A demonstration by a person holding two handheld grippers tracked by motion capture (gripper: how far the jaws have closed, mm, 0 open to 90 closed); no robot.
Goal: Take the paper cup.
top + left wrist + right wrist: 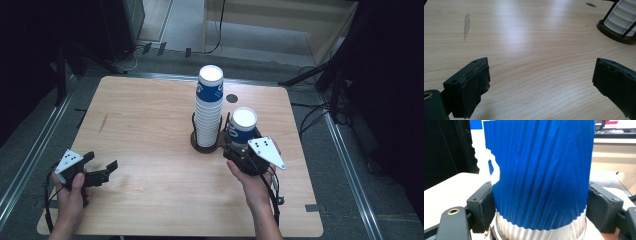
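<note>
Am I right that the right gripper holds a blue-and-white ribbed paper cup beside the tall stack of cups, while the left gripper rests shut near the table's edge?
Not quite: the left gripper is open, its fingers standing wide apart over bare wood in the left gripper view. The right gripper does hold the blue-and-white ribbed paper cup beside the tall stack of cups.

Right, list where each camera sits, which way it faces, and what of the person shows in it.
High view: above the person's side, looking forward and down on the table; both forearms, left gripper and right gripper show.
Left gripper view: rides the left gripper, looking low across bare wood; its open jaws show.
Right gripper view: rides the right gripper, looking level; its jaws clamp the blue cup.
Shared: high and left gripper views both show the cup stack in its holder.
</note>
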